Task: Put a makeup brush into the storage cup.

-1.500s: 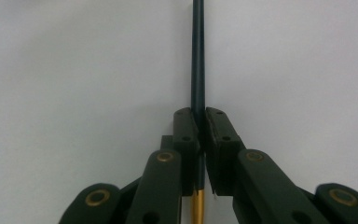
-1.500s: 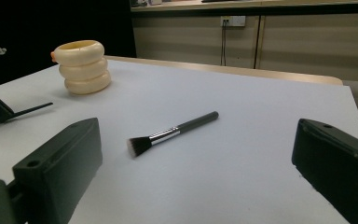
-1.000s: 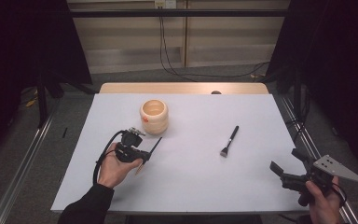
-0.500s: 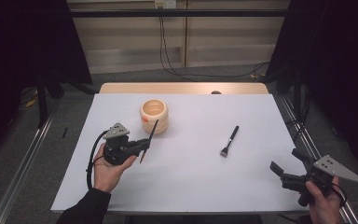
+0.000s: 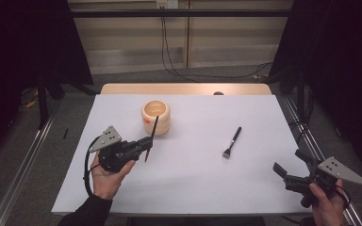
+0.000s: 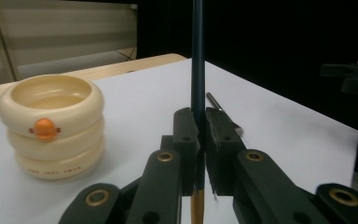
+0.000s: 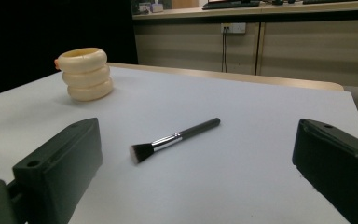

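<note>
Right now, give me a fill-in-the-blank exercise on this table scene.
1. The left tongs are shut on a thin dark ____.
2. The cream holder is shaped like ____ stacked rings.
3. The makeup brush lies flat on the ____ table.
4. The right tongs stand ____, holding nothing.

Missing words: pencil; three; white; open

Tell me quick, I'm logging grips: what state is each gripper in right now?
Left gripper: closed on the thin dark pencil-like stick, held upright.
Right gripper: open, holding nothing; the makeup brush lies on the table ahead.
</note>
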`<state>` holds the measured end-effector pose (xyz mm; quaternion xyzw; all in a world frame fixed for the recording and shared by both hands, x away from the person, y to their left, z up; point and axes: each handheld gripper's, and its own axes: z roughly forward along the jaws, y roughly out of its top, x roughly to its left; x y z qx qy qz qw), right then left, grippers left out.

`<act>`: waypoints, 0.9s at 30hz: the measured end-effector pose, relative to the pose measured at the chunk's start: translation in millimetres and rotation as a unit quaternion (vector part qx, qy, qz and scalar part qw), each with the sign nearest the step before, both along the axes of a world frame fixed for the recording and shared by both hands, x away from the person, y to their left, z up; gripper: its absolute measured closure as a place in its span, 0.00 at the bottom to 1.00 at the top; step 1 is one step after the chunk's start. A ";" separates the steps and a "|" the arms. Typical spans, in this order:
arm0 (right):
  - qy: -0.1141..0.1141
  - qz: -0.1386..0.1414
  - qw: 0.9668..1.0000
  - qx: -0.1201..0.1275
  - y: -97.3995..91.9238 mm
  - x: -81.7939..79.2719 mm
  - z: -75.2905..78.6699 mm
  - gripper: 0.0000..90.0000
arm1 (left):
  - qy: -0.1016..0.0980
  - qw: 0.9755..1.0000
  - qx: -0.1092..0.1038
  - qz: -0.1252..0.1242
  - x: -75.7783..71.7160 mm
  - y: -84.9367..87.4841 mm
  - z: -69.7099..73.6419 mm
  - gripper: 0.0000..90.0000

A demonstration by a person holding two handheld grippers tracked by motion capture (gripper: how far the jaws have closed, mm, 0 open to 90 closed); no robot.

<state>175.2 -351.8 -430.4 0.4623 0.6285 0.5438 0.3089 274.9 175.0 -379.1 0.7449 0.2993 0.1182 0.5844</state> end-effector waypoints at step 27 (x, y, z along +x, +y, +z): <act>-0.020 0.071 0.997 -0.002 21.6 2.5 2.4 0.04 | -0.007 0.997 0.008 -0.072 -6.8 -45.4 9.9 0.93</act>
